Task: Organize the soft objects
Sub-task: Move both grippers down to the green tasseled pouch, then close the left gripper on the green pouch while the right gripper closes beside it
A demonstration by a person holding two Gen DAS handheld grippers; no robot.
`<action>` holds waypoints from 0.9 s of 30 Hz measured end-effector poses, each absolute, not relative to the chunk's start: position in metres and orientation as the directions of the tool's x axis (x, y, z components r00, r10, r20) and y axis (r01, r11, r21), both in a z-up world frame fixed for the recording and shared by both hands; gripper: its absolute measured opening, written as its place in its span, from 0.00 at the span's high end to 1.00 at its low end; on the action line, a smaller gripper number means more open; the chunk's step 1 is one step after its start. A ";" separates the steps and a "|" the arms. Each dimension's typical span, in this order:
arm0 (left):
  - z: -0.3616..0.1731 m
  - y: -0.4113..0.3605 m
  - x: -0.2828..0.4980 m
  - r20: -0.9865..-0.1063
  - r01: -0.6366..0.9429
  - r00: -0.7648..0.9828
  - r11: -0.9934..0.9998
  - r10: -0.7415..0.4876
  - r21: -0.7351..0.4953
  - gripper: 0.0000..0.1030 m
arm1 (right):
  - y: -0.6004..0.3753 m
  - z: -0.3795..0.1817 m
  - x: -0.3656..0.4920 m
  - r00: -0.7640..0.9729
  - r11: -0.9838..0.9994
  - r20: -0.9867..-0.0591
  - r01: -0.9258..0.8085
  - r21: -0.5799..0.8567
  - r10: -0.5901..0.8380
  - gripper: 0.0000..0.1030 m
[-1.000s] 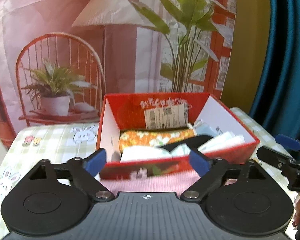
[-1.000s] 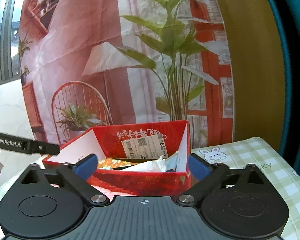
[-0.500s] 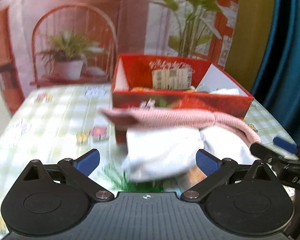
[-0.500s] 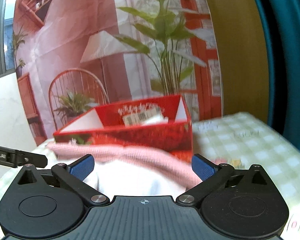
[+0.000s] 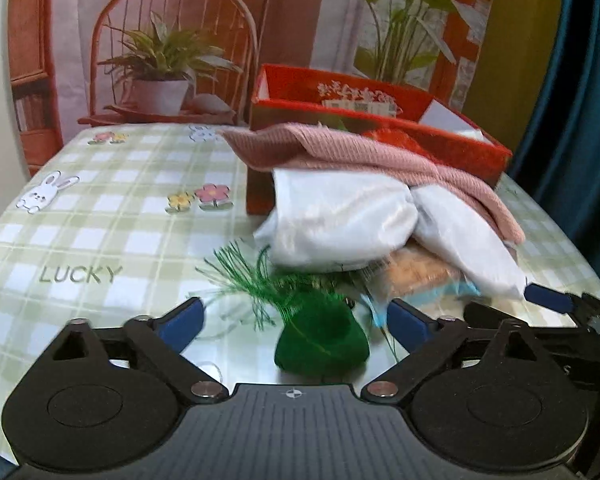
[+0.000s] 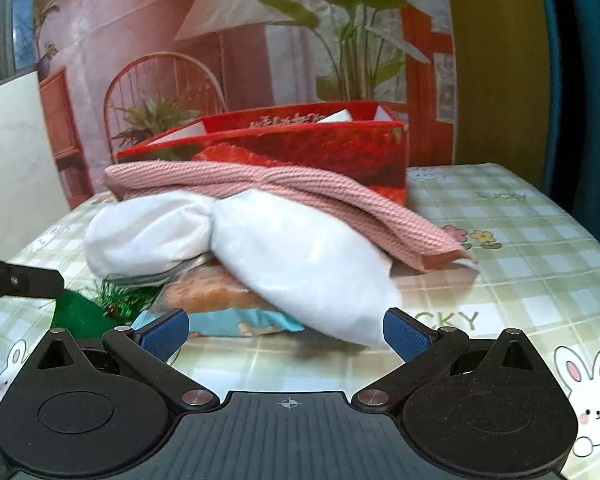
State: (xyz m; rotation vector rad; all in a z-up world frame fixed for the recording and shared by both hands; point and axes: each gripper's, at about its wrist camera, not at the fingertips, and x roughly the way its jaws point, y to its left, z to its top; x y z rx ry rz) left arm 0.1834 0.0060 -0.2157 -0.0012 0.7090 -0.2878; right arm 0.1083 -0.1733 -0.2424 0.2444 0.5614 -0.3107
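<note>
Left wrist view, entry for this moment. Landmark: red box (image 5: pixel 380 128).

Change: a second ago both my grippers looked down into the red box from close by; now they sit low and back from it, facing the pile in front of it. My judgement: one deposit is finished and the next pick is due.

Count, in front of the red box:
- pink knitted cloth (image 5: pixel 360 156), one, draped on top of the pile, its far edge against the box front.
- white pouch (image 6: pixel 260 248), one, pinched at the middle, under the pink cloth.
- orange-and-blue packet (image 6: pixel 220 300), one that I can tell, beneath the white pouch.
- green tasselled piece (image 5: pixel 320 340), one, nearest me, farthest from the box.

Jaws: left gripper (image 5: pixel 296 320) spread wide, straddling the green piece, gripping nothing. Right gripper (image 6: pixel 286 334) likewise wide apart, empty, just short of the white pouch.
</note>
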 end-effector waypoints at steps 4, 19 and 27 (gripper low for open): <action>-0.223 0.008 0.185 -0.653 0.274 0.700 0.953 -0.289 -0.129 0.28 | -0.170 -0.248 0.111 0.794 0.937 -0.578 0.321 0.134 -0.189 0.01; -0.241 0.007 0.192 -0.622 0.343 0.629 0.885 -0.466 -0.316 0.59 | -0.158 -0.254 0.115 0.779 0.978 -0.626 0.149 0.146 -0.025 0.04; -0.244 -0.003 0.191 -0.622 0.387 0.599 0.862 -0.505 -0.327 0.59 | -0.141 -0.252 0.117 0.774 0.991 -0.630 0.021 0.131 0.067 0.25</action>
